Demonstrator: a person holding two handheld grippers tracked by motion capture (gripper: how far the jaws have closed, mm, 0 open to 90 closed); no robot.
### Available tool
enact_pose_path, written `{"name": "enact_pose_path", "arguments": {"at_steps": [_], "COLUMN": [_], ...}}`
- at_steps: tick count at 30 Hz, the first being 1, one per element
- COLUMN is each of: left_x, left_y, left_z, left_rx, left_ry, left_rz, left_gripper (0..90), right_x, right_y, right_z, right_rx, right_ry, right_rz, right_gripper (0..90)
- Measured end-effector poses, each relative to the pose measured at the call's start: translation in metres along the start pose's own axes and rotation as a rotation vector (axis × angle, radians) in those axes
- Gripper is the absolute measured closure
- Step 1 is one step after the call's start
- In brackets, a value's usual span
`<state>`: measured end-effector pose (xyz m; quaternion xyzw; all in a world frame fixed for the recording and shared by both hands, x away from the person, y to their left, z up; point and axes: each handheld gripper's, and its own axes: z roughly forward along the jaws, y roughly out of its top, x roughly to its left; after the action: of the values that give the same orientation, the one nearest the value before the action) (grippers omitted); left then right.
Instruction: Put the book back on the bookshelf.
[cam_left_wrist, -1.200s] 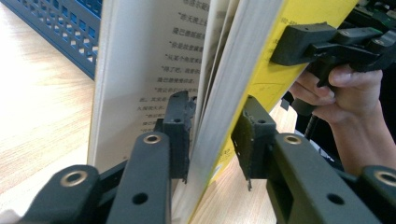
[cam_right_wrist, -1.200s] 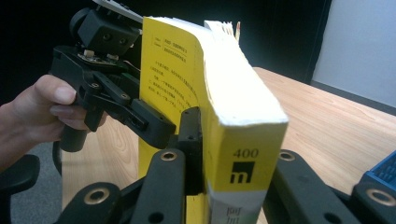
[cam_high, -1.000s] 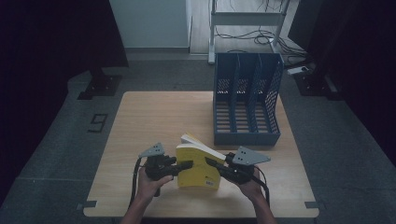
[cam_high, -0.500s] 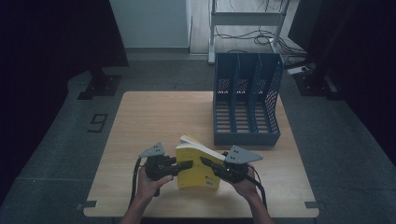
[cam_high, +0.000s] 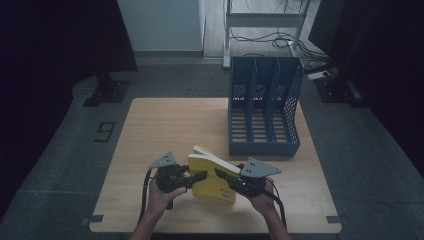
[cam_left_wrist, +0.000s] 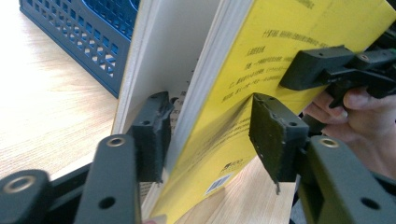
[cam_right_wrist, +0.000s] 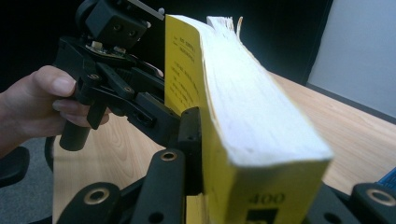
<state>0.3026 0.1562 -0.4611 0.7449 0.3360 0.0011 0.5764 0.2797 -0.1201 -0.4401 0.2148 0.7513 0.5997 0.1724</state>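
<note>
A pale wooden desk (cam_high: 165, 130) stands on a grey carpeted floor (cam_high: 65, 165) in a dimly lit room. Behind it, a light wall panel (cam_high: 160, 25) meets the floor, with black drapes (cam_high: 55, 40) to the left. A metal rack (cam_high: 265, 20) with trailing cables (cam_high: 260, 42) stands farther back, and a dark stand base (cam_high: 106, 92) rests near the desk's far left corner.

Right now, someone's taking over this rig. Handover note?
Right gripper: shut on the yellow book, clamped across its thickness.
Left gripper: jaws just opened; they straddle the book's front cover, pads off it.
Book: held on edge above the wooden table, near the front edge, part open.
Blue file rack: far right of the table, three slots, nothing in them that I can see.
Done: book picked up.
Left: probably slotting it into the rack.
</note>
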Motion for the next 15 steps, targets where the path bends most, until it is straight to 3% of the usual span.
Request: {"name": "enact_pose_path", "arguments": {"at_steps": [6, 15], "left_x": [0.002, 0.003], "left_y": [0.002, 0.002], "left_z": [-0.007, -0.008], "left_rx": [-0.045, -0.053], "left_ry": [0.037, 0.066], "left_rz": [-0.009, -0.011], "left_gripper": [37.8, 34.9], "right_x": [0.000, -0.001], "right_y": [0.004, 0.007], "right_z": [-0.008, -0.018], "right_rx": [-0.035, -0.061], "right_ry": [-0.019, -0.061], "right_rz": [0.008, 0.005], "right_gripper": [74.5, 74.5]}}
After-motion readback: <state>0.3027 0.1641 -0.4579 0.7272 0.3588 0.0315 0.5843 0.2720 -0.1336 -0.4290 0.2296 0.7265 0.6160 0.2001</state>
